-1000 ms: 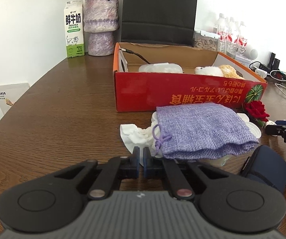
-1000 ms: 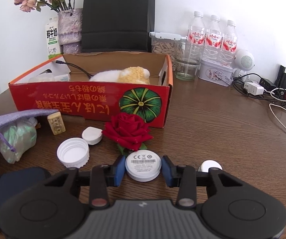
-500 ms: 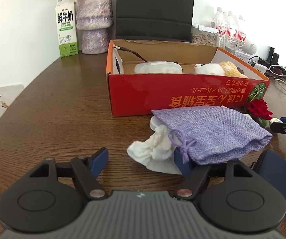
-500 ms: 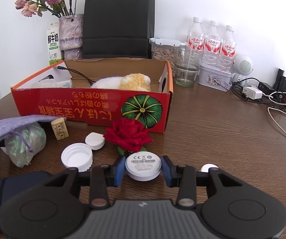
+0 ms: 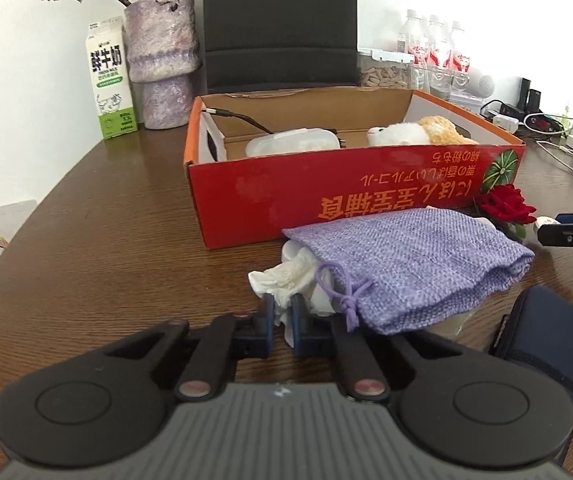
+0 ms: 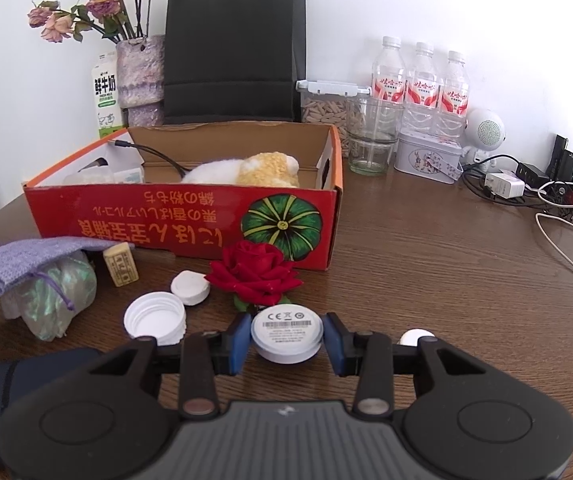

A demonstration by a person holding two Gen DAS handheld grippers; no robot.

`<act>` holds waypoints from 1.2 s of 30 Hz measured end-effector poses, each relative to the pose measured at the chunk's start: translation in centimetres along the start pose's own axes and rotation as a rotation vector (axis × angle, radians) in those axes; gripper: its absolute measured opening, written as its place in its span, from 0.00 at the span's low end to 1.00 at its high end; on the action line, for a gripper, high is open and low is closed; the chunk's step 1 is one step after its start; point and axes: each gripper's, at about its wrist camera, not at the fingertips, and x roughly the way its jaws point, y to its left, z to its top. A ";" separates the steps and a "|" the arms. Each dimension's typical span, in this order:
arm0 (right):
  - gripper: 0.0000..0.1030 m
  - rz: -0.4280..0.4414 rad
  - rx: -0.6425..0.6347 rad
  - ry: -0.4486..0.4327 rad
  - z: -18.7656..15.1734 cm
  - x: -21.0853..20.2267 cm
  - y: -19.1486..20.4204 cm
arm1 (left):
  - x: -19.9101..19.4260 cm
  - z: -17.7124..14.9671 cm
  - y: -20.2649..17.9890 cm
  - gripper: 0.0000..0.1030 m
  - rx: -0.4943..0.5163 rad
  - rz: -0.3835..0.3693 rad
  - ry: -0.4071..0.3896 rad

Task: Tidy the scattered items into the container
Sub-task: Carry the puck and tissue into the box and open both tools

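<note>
Left wrist view: left gripper (image 5: pixel 282 322) pinches tissue (image 5: pixel 282 280); box (image 5: pixel 326 208) lies straight ahead, upper centre. Right gripper (image 6: pixel 286 340) clamps disc (image 6: pixel 286 330); box upper left.

Left tool (image 5: pixel 282 320), right tool (image 6: pixel 287 338): black linkage arms, blue fingertip pads, grey ribbed housing (silver pivot pins).

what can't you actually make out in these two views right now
- Left wrist view: whatever lies beneath the lilac woven drawstring pouch is covered by the pouch.
- Both views: the floor of the red cardboard box is hidden behind its front wall.
- Right wrist view: the small white round object is half hidden by the right hand-held gripper.
- Right wrist view: the label print on the white round disc is too small to read.
</note>
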 end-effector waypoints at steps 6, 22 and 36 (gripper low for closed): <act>0.37 -0.002 0.007 -0.017 -0.1 -0.7 -0.1 | -1.9 -0.8 1.2 0.08 -0.040 0.046 -0.023; 0.37 0.023 -0.015 -0.107 2.0 -2.9 0.9 | -6.8 3.6 2.6 0.08 -0.098 0.011 -0.186; 0.37 0.084 -0.082 -0.212 8.5 -0.9 4.1 | -3.4 10.4 -0.2 0.08 -0.089 -0.096 -0.276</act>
